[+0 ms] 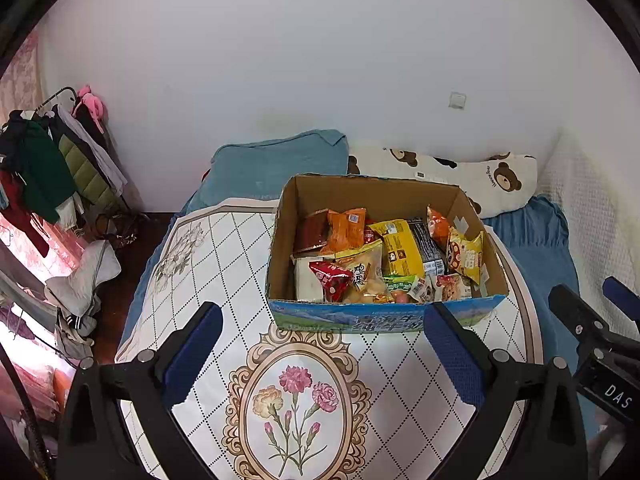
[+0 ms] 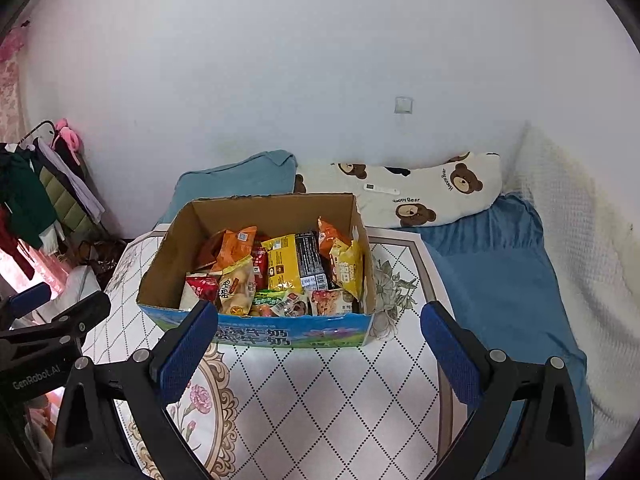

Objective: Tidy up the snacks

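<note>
Left wrist view: left gripper (image 1: 322, 334) is spread wide, nothing between the pads, hovering over the near part of the table (image 1: 208, 264). Cardboard box (image 1: 384, 314) sits toward the table's far right edge, packed with snack packets: yellow packet (image 1: 400, 248) mid-box, orange packet (image 1: 346, 228) at back left, red packet (image 1: 330, 280) near the front wall. Right gripper shows at the right edge of this view, also gaping.

Right wrist view: right gripper (image 2: 318, 334) is wide open and empty, lined up on the box's front wall (image 2: 256, 330). Same packets in the box, loosely piled, some overlapping. Bare tabletop right of and in front of the box.

Judgement: looks like the start or a pause between picks; no snack in hand. Next move needs one gripper to go over the front wall, drop onto a top packet, pinch a crimped edge. Packets are slippery film, so grip an edge, not the belly.
</note>
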Demonstrator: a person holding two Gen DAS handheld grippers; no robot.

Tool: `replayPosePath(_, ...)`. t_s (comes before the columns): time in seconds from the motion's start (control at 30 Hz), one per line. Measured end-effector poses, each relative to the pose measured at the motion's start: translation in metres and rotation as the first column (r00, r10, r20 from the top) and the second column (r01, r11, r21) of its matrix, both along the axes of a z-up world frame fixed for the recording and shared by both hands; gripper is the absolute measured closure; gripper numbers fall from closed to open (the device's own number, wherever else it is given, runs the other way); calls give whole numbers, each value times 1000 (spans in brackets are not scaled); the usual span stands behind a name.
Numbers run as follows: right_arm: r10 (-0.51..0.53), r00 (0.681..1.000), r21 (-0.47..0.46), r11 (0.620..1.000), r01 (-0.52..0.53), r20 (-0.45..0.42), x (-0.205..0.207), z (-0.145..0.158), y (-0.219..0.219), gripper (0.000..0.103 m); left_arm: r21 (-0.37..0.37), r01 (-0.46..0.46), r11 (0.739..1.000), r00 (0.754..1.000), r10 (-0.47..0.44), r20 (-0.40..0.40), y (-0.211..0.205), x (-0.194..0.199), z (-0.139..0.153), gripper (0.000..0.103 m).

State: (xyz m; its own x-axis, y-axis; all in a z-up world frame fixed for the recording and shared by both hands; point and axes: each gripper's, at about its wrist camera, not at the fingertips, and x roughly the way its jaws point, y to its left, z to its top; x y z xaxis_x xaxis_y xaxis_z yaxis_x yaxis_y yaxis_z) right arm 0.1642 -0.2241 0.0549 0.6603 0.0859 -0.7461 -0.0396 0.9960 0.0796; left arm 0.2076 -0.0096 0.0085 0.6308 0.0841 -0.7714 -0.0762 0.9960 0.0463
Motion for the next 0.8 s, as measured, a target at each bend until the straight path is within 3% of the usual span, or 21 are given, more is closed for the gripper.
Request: replayPosePath(0.8, 25, 1000, 7, 1000, -25, 2, -7, 3, 6, 0, -4, -1, 1000, 1000, 1, -1, 3, -3, 0, 0)
